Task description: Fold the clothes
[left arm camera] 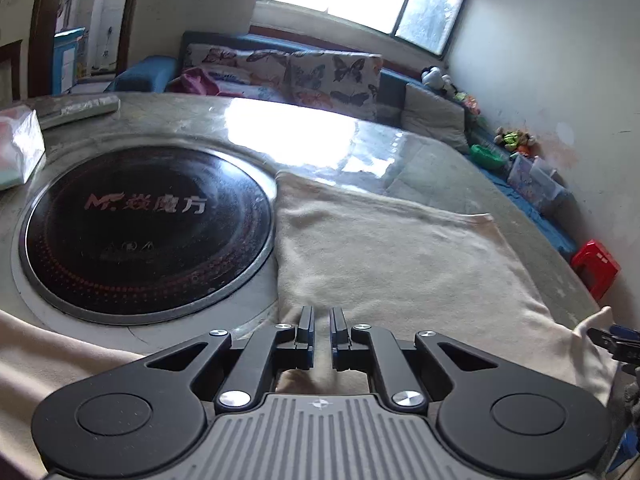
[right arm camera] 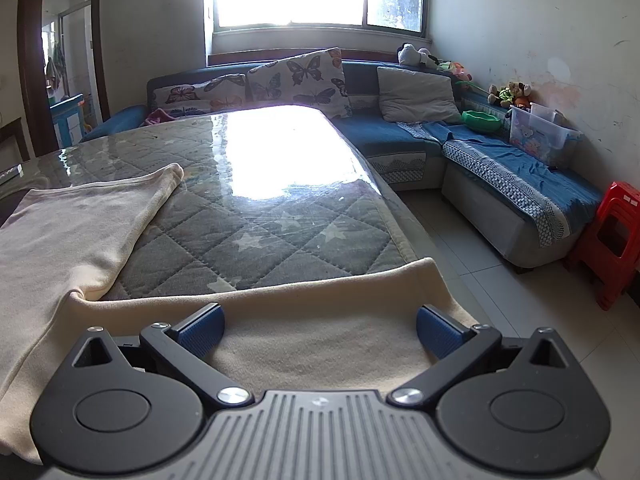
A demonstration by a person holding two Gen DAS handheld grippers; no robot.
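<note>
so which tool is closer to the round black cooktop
Left. The left tool sits over the cream garment just right of the round black cooktop. The right tool is over the garment's far sleeve by the table edge; its view shows no cooktop.

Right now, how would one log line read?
left gripper: nearly shut, empty | right gripper: open over cream fleece garment | quilted grey table

Both wrist views low over table (right arm camera: 280,208), facing sofa (right arm camera: 400,136), perhaps overlapping
</note>
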